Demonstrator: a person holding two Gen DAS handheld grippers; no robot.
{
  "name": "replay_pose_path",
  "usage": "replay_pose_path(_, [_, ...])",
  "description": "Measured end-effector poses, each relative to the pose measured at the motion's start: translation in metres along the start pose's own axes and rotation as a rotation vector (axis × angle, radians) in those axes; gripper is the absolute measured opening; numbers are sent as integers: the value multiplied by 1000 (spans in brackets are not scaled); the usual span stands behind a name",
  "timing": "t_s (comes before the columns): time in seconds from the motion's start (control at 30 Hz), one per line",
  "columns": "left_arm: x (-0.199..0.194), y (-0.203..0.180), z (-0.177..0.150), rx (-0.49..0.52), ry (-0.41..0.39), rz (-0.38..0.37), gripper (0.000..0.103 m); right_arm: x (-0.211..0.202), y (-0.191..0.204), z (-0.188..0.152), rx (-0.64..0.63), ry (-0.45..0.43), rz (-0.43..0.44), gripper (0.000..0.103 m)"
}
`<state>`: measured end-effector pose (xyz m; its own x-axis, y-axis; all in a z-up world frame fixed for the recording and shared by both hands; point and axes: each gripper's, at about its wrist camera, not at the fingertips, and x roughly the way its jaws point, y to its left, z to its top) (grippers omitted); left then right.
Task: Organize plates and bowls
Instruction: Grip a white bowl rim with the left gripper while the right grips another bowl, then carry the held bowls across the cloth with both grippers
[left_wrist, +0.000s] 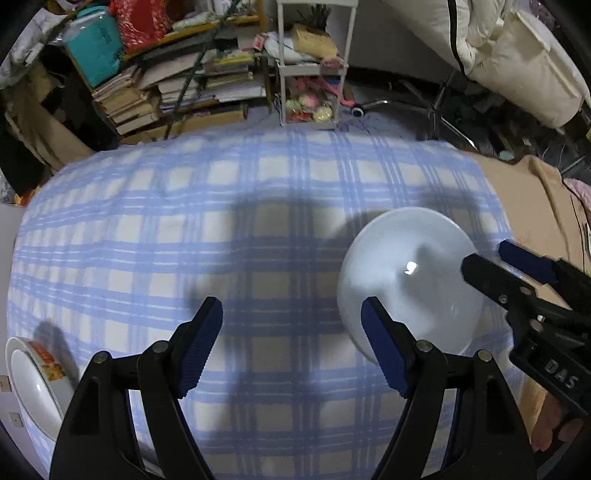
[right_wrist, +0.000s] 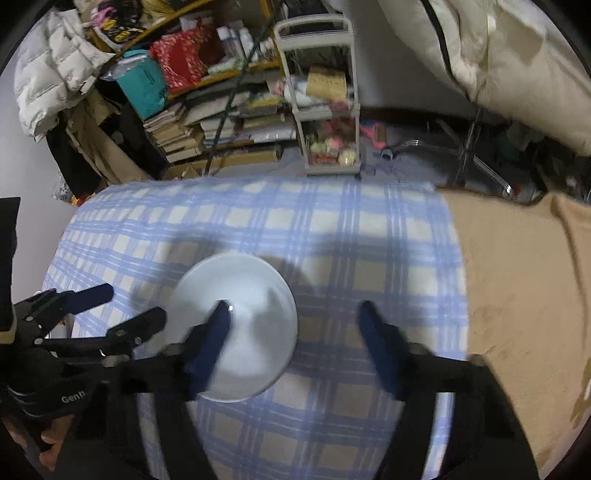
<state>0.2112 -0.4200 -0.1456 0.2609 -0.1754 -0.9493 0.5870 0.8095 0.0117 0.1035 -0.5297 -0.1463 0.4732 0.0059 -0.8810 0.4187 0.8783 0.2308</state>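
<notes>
A glossy white bowl (left_wrist: 406, 280), round and smooth with one bright glint inside, sits on a soft blue-and-cream plaid cloth (left_wrist: 240, 192) whose weave looks slightly fuzzy. The left gripper (left_wrist: 291, 343), matte black with ribbed blue pads (left_wrist: 201, 347), hangs with its jaws apart over bare cloth; the bowl lies to its right, with the right-hand pad in front of the rim, and nothing sits between the pads. The right gripper (right_wrist: 295, 339), blurred, also stands with its jaws apart: one finger overlaps the bowl's interior (right_wrist: 236, 317) and the other is over the cloth beyond the rim, so the rim lies between them; contact cannot be told. A second dish with an orange pattern (left_wrist: 37, 376) lies at the cloth's left edge.
</notes>
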Motion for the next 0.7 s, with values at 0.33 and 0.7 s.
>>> replay_pose_path(0.33, [29, -10, 9, -43, 119, -89, 26, 32, -16, -9, 124, 99, 140, 16])
replay_pose_path(0.7, [16, -8, 9, -36, 112, -148, 14, 28, -1, -6, 84, 88, 101, 16])
